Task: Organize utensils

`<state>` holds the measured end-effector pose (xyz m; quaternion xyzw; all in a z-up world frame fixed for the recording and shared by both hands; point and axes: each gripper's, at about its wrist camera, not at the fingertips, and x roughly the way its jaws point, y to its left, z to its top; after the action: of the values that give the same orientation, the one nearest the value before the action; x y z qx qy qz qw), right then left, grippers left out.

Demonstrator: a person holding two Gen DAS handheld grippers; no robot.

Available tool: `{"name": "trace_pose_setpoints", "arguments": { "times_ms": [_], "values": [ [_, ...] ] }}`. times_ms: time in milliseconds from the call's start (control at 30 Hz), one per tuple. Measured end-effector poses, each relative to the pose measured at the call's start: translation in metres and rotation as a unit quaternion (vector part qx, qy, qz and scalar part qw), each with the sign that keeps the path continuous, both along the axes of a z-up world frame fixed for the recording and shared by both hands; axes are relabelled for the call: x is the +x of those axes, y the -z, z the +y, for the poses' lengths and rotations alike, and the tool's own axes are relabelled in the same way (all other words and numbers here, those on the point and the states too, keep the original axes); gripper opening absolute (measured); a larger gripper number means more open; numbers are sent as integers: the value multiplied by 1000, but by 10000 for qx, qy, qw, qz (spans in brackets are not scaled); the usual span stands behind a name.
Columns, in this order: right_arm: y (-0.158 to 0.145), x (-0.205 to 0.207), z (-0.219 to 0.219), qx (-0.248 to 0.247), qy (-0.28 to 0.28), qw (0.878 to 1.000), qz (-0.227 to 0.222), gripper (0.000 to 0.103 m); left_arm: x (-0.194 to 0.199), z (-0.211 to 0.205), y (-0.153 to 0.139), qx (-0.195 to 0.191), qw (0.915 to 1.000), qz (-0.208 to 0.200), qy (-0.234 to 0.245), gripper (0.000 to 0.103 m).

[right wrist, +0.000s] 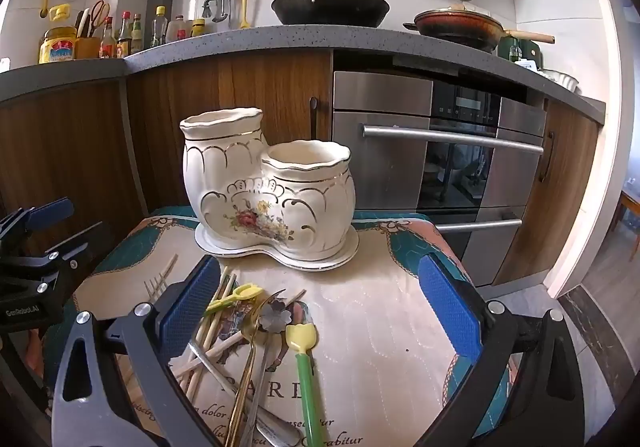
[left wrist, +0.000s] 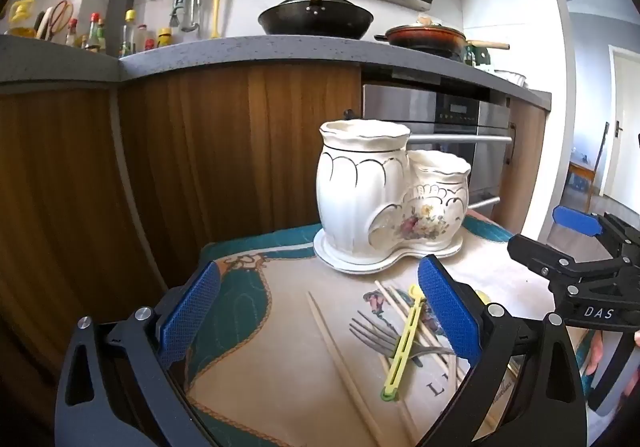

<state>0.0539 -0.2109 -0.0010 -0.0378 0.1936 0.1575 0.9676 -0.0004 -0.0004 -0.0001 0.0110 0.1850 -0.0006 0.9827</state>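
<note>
While both tools hang wide apart & hold nothing, the utensils lie in a loose pile on the tabletop (right wrist: 384,287) just in front of the holder (right wrist: 268,187), a white two-cup ceramic piece w/ both cups empty. Left tool (left wrist: 318,311) hovers over the fork (left wrist: 376,331), chopsticks (left wrist: 340,359) & a yellow clip (left wrist: 404,343); right tool (right wrist: 320,307) over the gold spoon (right wrist: 248,351) & green-handled spoon (right wrist: 308,379). Risk, imo: pieces cross each other, so closing on one may drag or flick its neighbours off the cloth; thin chopsticks could slip the pads. Holder sits on a loose-looking saucer; a bump might tip it. The two tools are near each other, so they could clash.
</note>
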Motion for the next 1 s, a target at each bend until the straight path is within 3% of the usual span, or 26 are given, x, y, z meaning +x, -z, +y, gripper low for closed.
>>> {"name": "trace_pose_setpoints", "arguments": {
  "times_ms": [1000],
  "values": [
    [4,1,4,-20,-64,9999,115,98,5,-1,2,-30,9999,107,10,98]
  ]
}}
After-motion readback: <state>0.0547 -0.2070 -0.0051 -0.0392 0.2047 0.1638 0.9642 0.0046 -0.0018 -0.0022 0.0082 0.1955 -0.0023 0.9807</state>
